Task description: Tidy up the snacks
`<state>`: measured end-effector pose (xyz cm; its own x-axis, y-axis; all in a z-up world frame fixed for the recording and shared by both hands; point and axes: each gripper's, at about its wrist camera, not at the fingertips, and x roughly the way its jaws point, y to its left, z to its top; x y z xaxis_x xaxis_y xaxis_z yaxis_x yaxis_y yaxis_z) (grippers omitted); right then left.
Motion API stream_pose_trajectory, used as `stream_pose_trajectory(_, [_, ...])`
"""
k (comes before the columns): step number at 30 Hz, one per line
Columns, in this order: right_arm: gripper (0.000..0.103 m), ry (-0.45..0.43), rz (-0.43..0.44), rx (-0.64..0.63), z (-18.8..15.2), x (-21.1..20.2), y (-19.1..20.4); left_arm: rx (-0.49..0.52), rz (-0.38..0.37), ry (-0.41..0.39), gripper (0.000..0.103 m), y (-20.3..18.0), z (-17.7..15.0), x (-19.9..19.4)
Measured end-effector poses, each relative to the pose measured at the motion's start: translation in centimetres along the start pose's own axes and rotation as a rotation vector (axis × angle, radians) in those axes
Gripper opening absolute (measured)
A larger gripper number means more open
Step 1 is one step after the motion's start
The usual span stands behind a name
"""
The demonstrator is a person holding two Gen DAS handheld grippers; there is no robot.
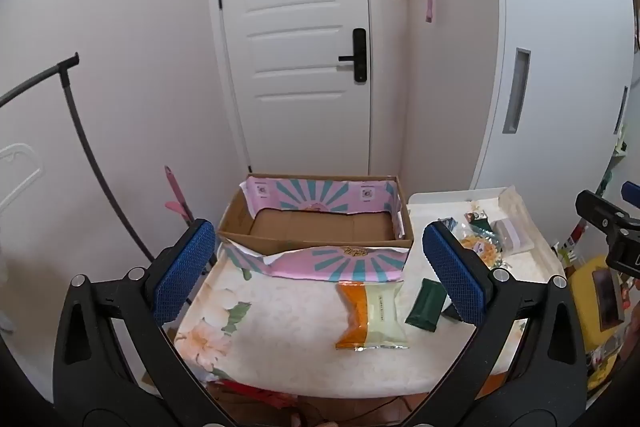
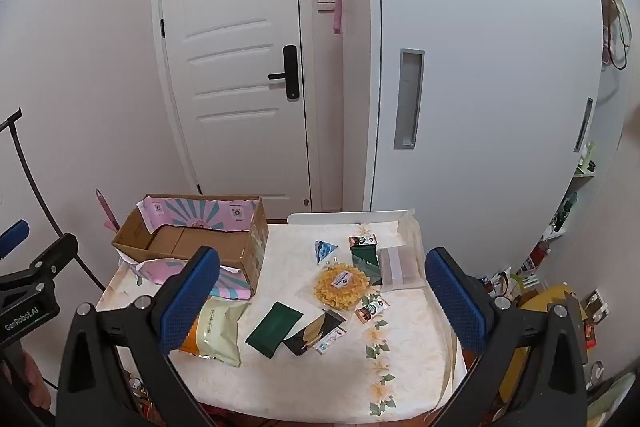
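Floral tabletop (image 2: 400, 367); "GenRobot.AI" on left tongs (image 1: 320, 267); both tongs wide apart, nothing held.

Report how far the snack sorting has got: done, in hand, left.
Done: nothing visible; the cardboard box holds no snacks. In hand: nothing; the left hand-held gripper and right hand-held gripper are both open. Left: everything, including the orange chip bag, green packet, dark packet and yellow waffle pack.

Orange snack bag (image 2: 216, 331) half behind right fingers (image 2: 188, 299); packet labels illegible.
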<state>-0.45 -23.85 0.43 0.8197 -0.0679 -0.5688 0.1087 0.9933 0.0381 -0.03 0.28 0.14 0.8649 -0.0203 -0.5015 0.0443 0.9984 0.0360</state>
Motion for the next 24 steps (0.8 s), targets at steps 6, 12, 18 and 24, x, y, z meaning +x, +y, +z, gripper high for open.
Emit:
stream_pose_trajectory(6, [0.102, 0.001, -0.003, 0.000, 0.0, 0.1, 0.0, -0.005, 0.012, -0.014, 0.103, 0.7, 0.1, -0.2])
stream_pose_trajectory(12, [0.102, -0.006, -0.003, 0.001, -0.2, 0.2, 0.3, 0.008, 0.018, -0.004, 0.103, -0.1, 0.3, 0.2])
stream_pose_trajectory(18, [0.102, -0.009, -0.002, 0.001, 0.1, 0.1, 0.0, 0.006, 0.019, 0.000, 0.103, -0.2, 0.1, 0.2])
stream_pose_trajectory(24, [0.102, -0.009, -0.002, 0.001, 0.1, 0.1, 0.1, 0.002, 0.021, 0.005, 0.103, 0.0, 0.1, 0.4])
